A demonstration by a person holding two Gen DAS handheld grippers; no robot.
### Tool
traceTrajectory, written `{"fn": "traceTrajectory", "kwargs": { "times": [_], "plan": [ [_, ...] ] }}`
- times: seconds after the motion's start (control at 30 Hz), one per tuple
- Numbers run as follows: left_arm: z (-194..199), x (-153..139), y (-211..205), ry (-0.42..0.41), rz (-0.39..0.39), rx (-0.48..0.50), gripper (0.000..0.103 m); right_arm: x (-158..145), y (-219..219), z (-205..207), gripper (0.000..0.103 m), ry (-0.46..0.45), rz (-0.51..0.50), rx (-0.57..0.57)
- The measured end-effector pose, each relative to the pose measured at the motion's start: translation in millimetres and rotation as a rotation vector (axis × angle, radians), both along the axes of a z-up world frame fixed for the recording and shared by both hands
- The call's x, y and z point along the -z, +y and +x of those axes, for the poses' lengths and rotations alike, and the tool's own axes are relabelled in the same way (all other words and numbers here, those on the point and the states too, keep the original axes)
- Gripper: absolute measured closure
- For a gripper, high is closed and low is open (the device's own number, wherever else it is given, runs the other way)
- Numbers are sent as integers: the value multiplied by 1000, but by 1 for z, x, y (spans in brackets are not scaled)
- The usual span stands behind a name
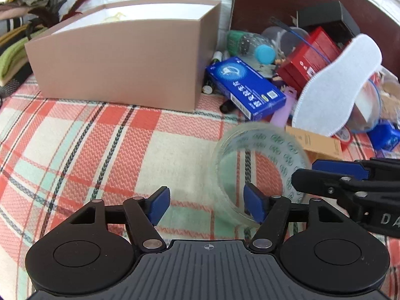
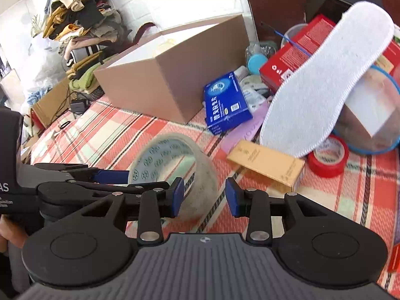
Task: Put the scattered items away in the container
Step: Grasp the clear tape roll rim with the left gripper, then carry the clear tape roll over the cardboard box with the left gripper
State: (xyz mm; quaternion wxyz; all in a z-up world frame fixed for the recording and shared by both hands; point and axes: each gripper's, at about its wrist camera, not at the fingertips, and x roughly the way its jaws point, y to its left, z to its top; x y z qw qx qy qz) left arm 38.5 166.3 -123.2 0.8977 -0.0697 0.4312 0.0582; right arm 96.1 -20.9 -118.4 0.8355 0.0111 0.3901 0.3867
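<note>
Here, one tape roll (image 2: pixel 175 175), two claws (image 1: pixel 207 206)

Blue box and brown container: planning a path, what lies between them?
Little shows: in the left wrist view, small battery-like cylinders sit in the gap between blue box and container.

Tape roll (image 1: pixel 260 172) stands before box (image 1: pixel 120 70), beside clutter.

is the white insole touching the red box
Touching. In the right wrist view the white insole leans across the red box, its upper part resting on the box's top edge with no gap visible.
</note>
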Motion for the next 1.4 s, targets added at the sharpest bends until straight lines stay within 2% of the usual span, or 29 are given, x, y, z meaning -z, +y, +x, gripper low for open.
{"fn": "traceTrajectory", "kwargs": {
  "times": [0.07, 0.13, 0.17, 0.23, 0.37, 0.5, 0.57, 0.6, 0.63, 0.67, 0.73, 0.83, 0.97, 1.17, 1.4],
  "plan": [
    [0, -2, 1, -10, 2, 8, 34, 1, 2, 2, 61, -2, 0, 4],
    [1, -3, 2, -15, -10, 21, 48, 1, 3, 4, 61, -3, 0, 8],
    [1, -3, 4, -14, -26, 23, 51, 1, 5, 4, 61, -4, -3, 8],
    [1, -3, 5, -14, -38, 17, 52, 2, 7, 6, 61, -6, -10, 9],
    [3, -2, 3, -15, -34, 23, 41, 1, 12, 8, 61, -21, -16, 12],
    [10, 4, 2, 3, -33, 31, 44, 5, 22, 11, 66, -22, -59, 0],
    [13, 7, 4, 8, -64, 33, 62, 7, 21, 14, 70, 0, -46, -7],
    [15, 8, 3, 8, -63, 37, 64, 8, 21, 15, 71, 8, -44, -18],
    [16, 8, 1, 8, -57, 41, 70, 9, 22, 16, 76, 10, -40, -26],
    [17, 9, -2, 11, -35, 44, 76, 8, 23, 16, 76, 10, -42, -32],
    [18, 7, -7, 15, 6, 46, 80, 6, 26, 15, 77, -2, -61, -45],
    [11, 1, -7, 4, 18, 36, 87, -5, 25, 7, 79, -38, -63, -64],
    [-3, -20, 2, -49, 3, 3, 90, -27, 26, -1, 82, -92, -35, -90],
    [-13, -73, 16, -179, 101, -56, 93, -69, 45, -9, 86, -229, -25, -162],
    [1, -128, 40, -286, 194, -94, 94, -127, 78, 4, 86, -354, 16, -196]
  ]
}}
